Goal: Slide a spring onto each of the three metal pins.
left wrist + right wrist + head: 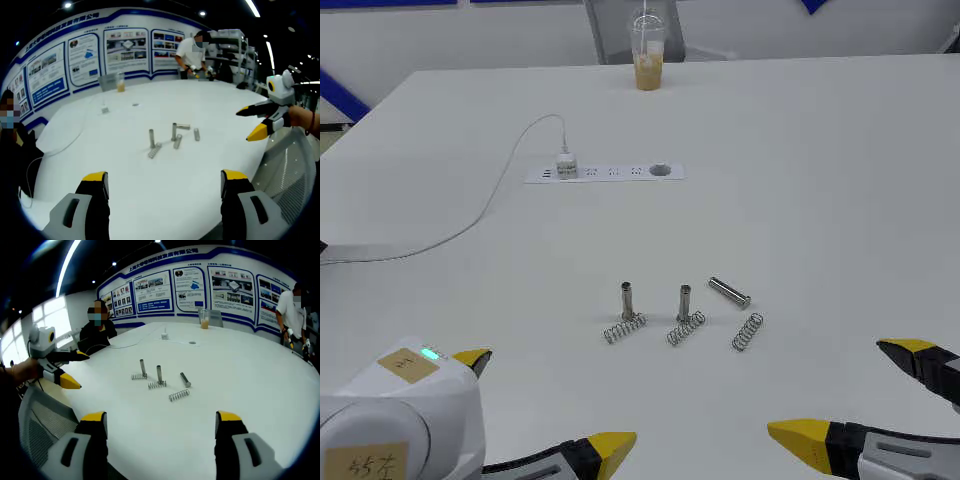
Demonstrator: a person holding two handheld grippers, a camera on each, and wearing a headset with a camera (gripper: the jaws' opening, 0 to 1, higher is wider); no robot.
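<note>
Holding both claws spread wide and empty over the near edge of the white bench [840,160], we've got the left claw [542,400] and right claw [852,390] well apart from the parts. Mid-bench, the left pin [627,298] and middle pin [685,299] stand upright, and the right pin [729,292] lies on its side. The left spring [624,329], middle spring [686,328] and right spring [747,332] lie flat just beside them, none on a pin yet. Further back are a power strip [605,172] and a drink cup [648,62].
</note>
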